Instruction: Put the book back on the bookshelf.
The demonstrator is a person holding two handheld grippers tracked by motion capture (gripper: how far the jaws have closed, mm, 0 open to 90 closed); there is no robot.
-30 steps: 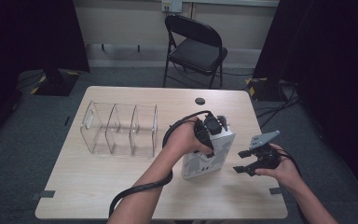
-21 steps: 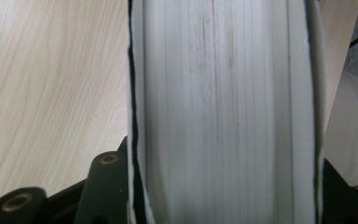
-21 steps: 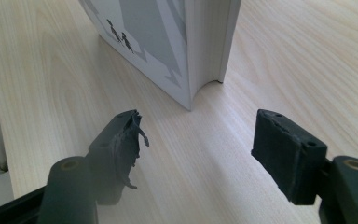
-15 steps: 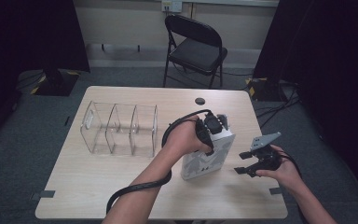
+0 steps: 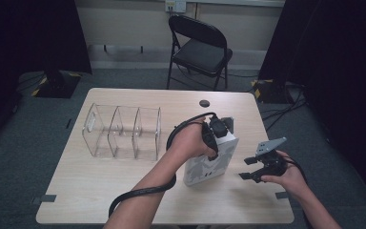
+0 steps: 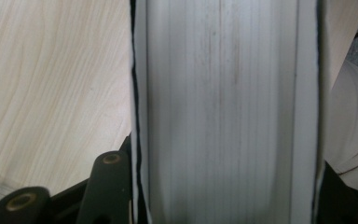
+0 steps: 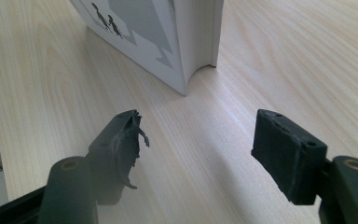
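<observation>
A white hardback book (image 5: 208, 166) with grey figures on its cover stands upright on the wooden table (image 5: 124, 191), right of centre. My left gripper (image 5: 218, 135) comes down on the book's top edge and is shut on it. In the left gripper view the pale page edge of the book (image 6: 223, 107) sits between the jaws, with one black finger (image 6: 109, 182) against its cover. My right gripper (image 5: 245, 169) is held low over the table just right of the book, open and apart from it. In the right gripper view the right gripper (image 7: 200, 126) faces the book's lower corner (image 7: 168, 42).
A clear plastic organiser (image 5: 124, 131) with three compartments stands left of the book. A small black round object (image 5: 204, 102) lies near the table's far edge. A black folding chair (image 5: 200, 47) stands behind the table. The left gripper's cable (image 5: 138, 193) trails along the forearm.
</observation>
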